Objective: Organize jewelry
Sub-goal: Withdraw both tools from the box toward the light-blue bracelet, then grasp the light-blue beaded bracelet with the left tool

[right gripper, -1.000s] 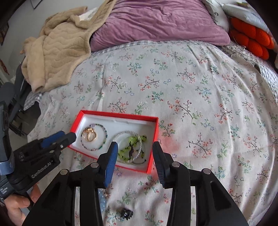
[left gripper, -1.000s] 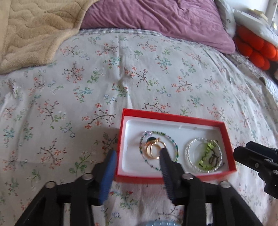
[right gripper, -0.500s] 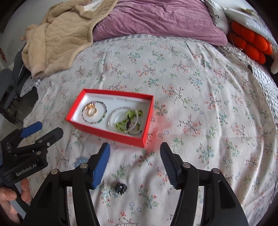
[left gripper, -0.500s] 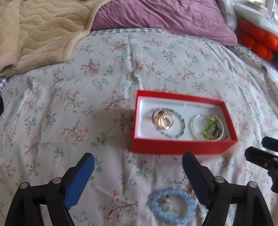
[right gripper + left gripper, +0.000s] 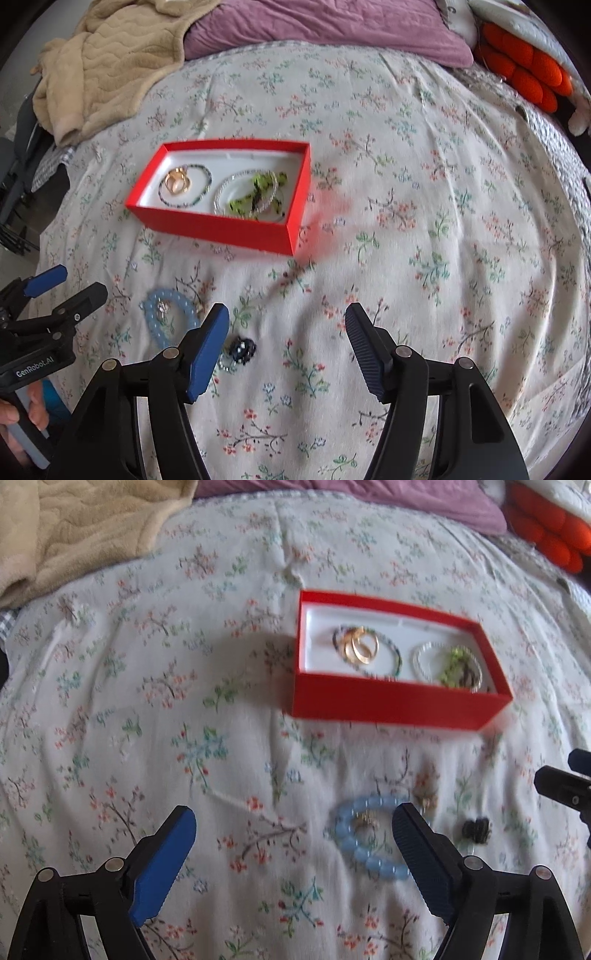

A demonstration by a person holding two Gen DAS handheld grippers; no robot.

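Pointing steeply down at a floral bedspread point(image 5: 424, 184), the left tool point(image 5: 293, 849) and right tool point(image 5: 286, 345) have just been opening; both stand apart with nothing between them. A red box point(image 5: 221, 227) of jewelry sits mid-frame. A blue bead bracelet point(image 5: 364, 853) lies below it. A beige blanket point(image 5: 110, 62) fills the upper left.

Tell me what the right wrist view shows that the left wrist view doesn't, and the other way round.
Only the right wrist view shows the person's hand gripping the left gripper's handle, and the whole beige blanket. Only the left wrist view shows the left gripper head on, open and empty. Both share the red box with jewelry inside on the floral bedspread, plus the blue bead bracelet and a small dark piece lying loose outside it.
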